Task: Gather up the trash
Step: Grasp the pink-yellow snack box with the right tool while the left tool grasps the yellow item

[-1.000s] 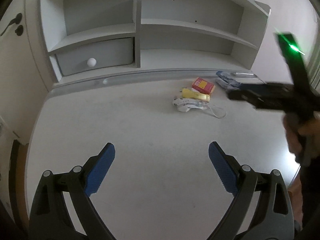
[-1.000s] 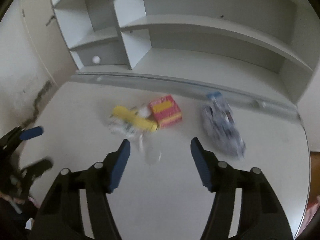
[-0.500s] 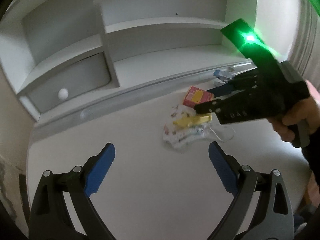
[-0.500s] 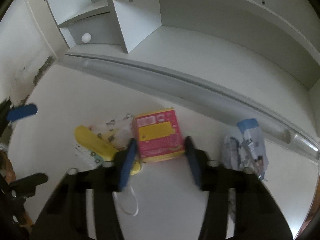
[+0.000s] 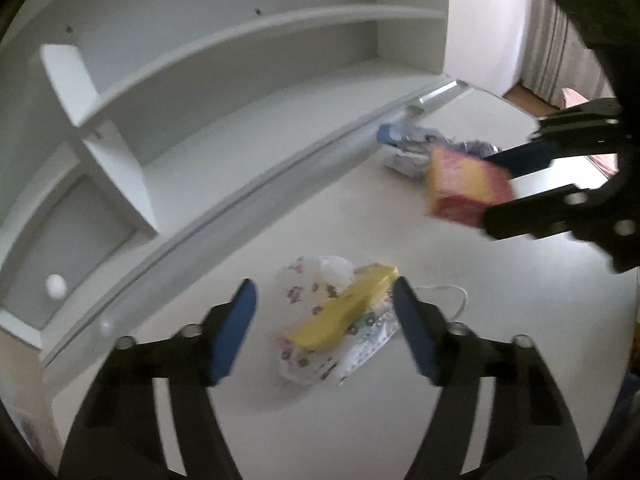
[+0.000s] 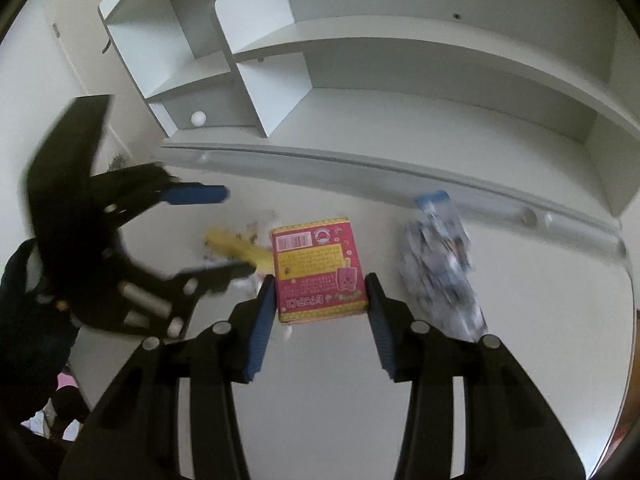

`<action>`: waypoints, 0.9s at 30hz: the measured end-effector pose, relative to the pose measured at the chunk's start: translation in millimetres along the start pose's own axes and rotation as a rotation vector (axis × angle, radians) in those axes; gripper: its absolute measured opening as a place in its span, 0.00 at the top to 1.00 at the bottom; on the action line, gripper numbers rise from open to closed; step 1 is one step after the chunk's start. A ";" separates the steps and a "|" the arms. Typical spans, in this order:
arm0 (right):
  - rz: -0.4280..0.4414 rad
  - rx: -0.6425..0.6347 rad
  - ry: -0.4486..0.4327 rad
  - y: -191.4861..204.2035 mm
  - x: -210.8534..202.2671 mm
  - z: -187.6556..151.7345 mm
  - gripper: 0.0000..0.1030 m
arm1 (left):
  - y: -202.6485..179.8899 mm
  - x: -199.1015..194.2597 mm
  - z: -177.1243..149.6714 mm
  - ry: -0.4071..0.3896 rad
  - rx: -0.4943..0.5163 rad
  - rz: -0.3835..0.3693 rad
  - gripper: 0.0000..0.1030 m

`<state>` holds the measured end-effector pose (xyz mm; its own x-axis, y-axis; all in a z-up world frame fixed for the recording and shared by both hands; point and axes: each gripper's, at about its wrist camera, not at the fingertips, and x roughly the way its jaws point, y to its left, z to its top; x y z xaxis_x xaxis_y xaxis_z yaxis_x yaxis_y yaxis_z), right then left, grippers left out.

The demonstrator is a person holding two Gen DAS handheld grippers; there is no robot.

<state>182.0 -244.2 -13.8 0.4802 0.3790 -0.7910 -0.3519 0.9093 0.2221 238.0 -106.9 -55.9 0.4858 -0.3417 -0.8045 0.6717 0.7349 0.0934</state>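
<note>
A pink and yellow box (image 6: 316, 264) sits between the blue pads of my right gripper (image 6: 320, 300), which is shut on it. In the left wrist view the box (image 5: 460, 184) hangs above the white desk (image 5: 400, 420) in the right gripper (image 5: 488, 190). My left gripper (image 5: 324, 328) straddles a yellow wrapper (image 5: 344, 312) lying on a patterned face mask (image 5: 304, 288). Its jaws are closing and the pads stand a little clear of both. From the right wrist, the left gripper (image 6: 236, 230) hovers over the yellow wrapper (image 6: 236, 244). A crumpled blue-and-white wrapper (image 6: 440, 256) lies to the right.
A white shelf unit (image 6: 360, 48) with a drawer and round knob (image 6: 198, 118) stands along the desk's far side, behind a long groove (image 6: 360, 160). The desk's right edge (image 6: 630, 320) borders a wooden floor. A curtain (image 5: 560, 40) hangs far right.
My left gripper swung over to the mask and yellow wrapper, and its jaws narrowed. My right gripper shut on the pink box and drew it back off the desk.
</note>
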 end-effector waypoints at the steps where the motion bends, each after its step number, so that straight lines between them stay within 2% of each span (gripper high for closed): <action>1: 0.002 0.013 -0.002 -3.3 -3.9 -5.6 0.57 | -0.9 3.1 0.2 0.014 0.001 -0.002 0.53; 2: 0.001 0.022 -0.002 -5.3 -6.1 -9.4 0.57 | -2.5 6.6 -0.3 0.032 0.000 -0.012 0.63; 5: -0.008 0.055 -0.003 -13.2 -13.5 -22.8 0.57 | -8.6 4.2 -2.5 0.028 -0.009 -0.006 0.80; 11: -0.019 0.111 -0.025 -21.9 -35.2 -51.1 0.57 | -18.3 -27.8 -4.6 -0.042 -0.087 0.009 0.85; 15: -0.016 0.145 -0.038 -22.2 -47.0 -65.2 0.57 | -18.1 -42.2 -4.8 -0.060 -0.162 -0.013 0.85; 18: -0.024 0.166 -0.030 -18.6 -51.4 -78.6 0.57 | -16.5 -45.8 -15.1 -0.026 -0.200 -0.058 0.85; 21: -0.017 0.168 -0.027 -9.7 -55.5 -93.3 0.57 | -23.0 -43.6 -34.3 0.004 -0.198 -0.023 0.84; 22: -0.012 0.169 -0.026 -6.3 -56.8 -98.6 0.57 | -24.5 -43.9 -41.5 0.013 -0.201 -0.016 0.81; 24: -0.008 0.172 -0.023 -2.2 -58.8 -106.1 0.57 | -28.5 -49.7 -54.6 0.010 -0.192 0.014 0.54; 25: -0.006 0.174 -0.022 0.0 -59.6 -109.7 0.57 | -29.7 -55.8 -60.1 -0.012 -0.196 0.044 0.36; 27: -0.003 0.176 -0.022 3.3 -61.3 -113.5 0.57 | -31.4 -64.3 -66.8 -0.033 -0.194 0.072 0.36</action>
<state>60.2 -284.0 -29.3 0.4993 0.3782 -0.7795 -0.2057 0.9257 0.3175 148.3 -68.9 -46.3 0.5486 -0.3008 -0.7801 0.5161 0.8559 0.0330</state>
